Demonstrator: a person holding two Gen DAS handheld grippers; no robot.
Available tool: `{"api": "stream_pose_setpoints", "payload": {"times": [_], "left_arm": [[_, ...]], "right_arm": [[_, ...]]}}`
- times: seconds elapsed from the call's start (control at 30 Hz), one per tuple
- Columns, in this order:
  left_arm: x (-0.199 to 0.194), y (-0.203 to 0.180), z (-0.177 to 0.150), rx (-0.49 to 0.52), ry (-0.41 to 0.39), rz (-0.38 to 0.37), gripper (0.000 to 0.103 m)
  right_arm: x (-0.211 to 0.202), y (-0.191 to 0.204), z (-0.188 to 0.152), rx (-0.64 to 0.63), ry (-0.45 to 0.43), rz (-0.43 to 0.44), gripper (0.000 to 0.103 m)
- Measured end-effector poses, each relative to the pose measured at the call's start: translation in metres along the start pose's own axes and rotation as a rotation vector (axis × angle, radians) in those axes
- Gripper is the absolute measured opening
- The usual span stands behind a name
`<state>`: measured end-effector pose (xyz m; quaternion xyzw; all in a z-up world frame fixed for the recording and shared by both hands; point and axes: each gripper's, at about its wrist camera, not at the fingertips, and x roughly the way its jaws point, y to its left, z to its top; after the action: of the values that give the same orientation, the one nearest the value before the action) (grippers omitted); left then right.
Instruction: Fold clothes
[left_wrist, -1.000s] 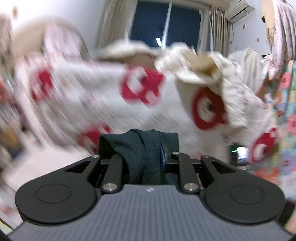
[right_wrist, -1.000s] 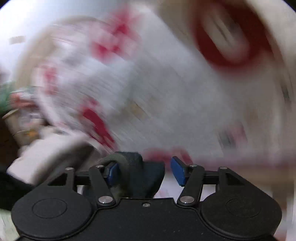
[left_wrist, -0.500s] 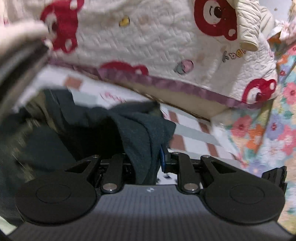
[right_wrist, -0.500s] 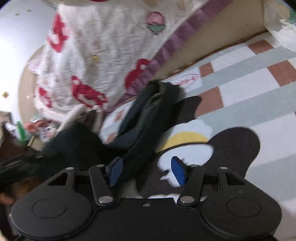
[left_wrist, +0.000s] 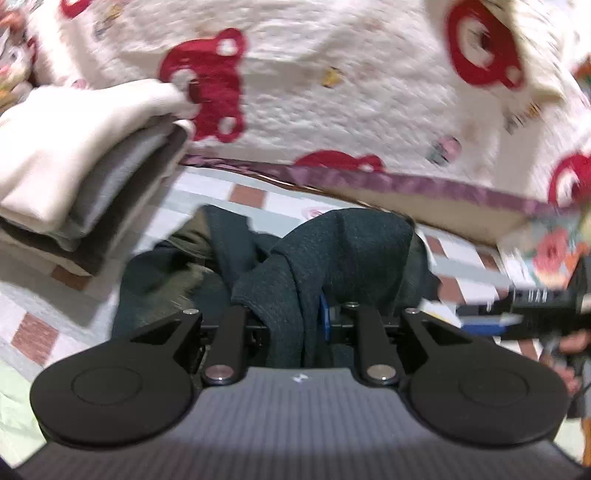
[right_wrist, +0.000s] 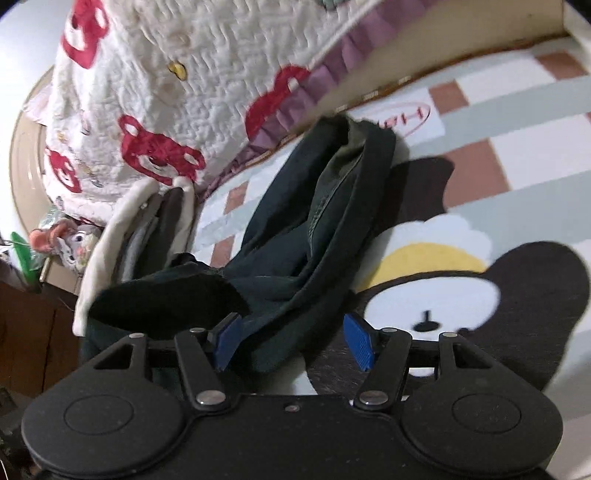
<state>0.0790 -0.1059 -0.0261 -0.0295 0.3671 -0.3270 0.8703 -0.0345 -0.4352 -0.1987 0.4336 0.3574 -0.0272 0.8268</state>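
Since the earlier frame your dark garment (left_wrist: 332, 251) has dropped onto the mat (left_wrist: 258, 192); left tool (left_wrist: 288, 317) stays clamped on it, folded stack (left_wrist: 74, 173) beside. Right tool (right_wrist: 291, 336) gapes, cloth lying between, unfolded; folding remains

A white quilt (left_wrist: 332, 110) with red bears and a purple frill hangs over the bed's side, down to a checked mat (right_wrist: 517, 122) showing a cartoon bear face (right_wrist: 436, 295); soft toys (right_wrist: 62, 240) sit at far left
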Motion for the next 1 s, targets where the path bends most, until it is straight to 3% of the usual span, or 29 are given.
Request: {"api": "stream_pose_setpoints", "payload": {"times": [0.13,0.4,0.5,0.57,0.67,0.73,0.77,0.83,0.9,1.0], "left_arm": [[0.014,0.028,0.018,-0.046,0.011,-0.017,0.019],[0.025,0.063,-0.016,-0.164,-0.05,-0.043,0.018],[0.027,0.076,-0.019,-0.225,-0.04,-0.066,0.018],[0.031,0.077,-0.019,-0.222,-0.032,-0.072,0.018],[0.044,0.09,-0.024,-0.335,0.032,-0.203,0.017],[0.049,0.098,-0.027,-0.396,0.054,-0.27,0.018],[0.05,0.099,-0.028,-0.4,0.055,-0.283,0.018],[0.045,0.092,-0.029,-0.336,0.038,-0.26,0.017],[0.042,0.085,-0.03,-0.296,0.032,-0.266,0.016],[0.039,0.074,-0.032,-0.263,0.042,-0.305,0.015]], "right_arm": [[0.024,0.006,-0.009,0.046,0.006,-0.023,0.066],[0.073,0.018,-0.027,0.138,0.017,-0.068,0.066],[0.087,0.02,-0.031,0.168,0.017,-0.085,0.068],[0.09,0.016,-0.026,0.178,0.004,-0.096,0.073],[0.101,0.018,-0.025,0.133,-0.034,-0.101,0.103],[0.108,0.027,-0.028,0.071,-0.063,-0.113,0.101],[0.11,0.035,-0.03,0.038,-0.07,-0.133,0.095],[0.105,0.047,-0.03,-0.062,-0.061,-0.176,0.047],[0.086,0.053,-0.027,-0.171,-0.094,-0.229,0.025],[0.057,0.064,-0.021,-0.336,-0.143,-0.309,0.015]]}}
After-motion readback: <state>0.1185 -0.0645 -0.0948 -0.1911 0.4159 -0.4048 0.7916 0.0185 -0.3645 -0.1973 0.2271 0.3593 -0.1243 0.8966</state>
